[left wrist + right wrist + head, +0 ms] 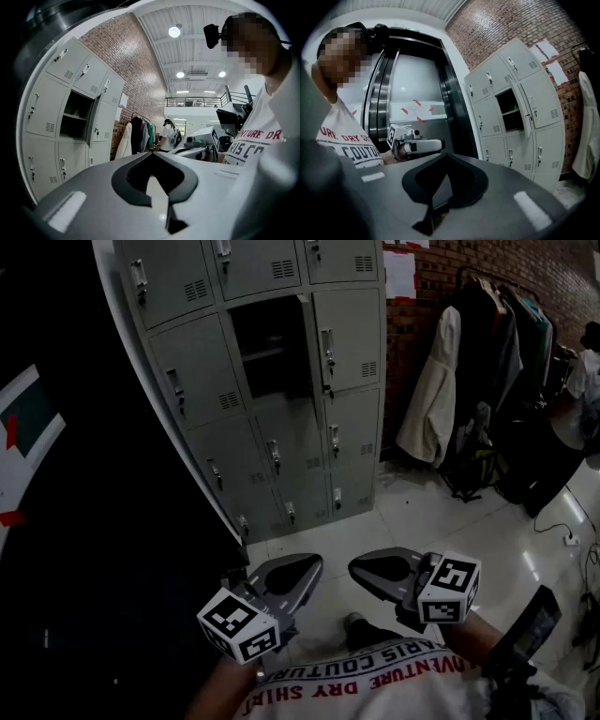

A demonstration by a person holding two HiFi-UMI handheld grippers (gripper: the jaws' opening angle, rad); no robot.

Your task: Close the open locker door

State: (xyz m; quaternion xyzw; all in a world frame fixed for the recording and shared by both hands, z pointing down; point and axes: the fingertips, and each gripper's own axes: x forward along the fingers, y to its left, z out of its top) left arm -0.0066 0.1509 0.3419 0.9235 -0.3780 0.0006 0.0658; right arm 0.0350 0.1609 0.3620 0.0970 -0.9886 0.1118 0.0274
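The open locker door [307, 345] stands well ahead of and above both grippers; upright, long axis vertical, swung out edge-on towards the person; left gripper [312, 568] and right gripper [359, 568] have jaws together, empty.

Locker bank [202, 381] ahead, open locker door [306, 338] at right edge of a middle-column compartment, coat rack [487, 362] beside bank's right side
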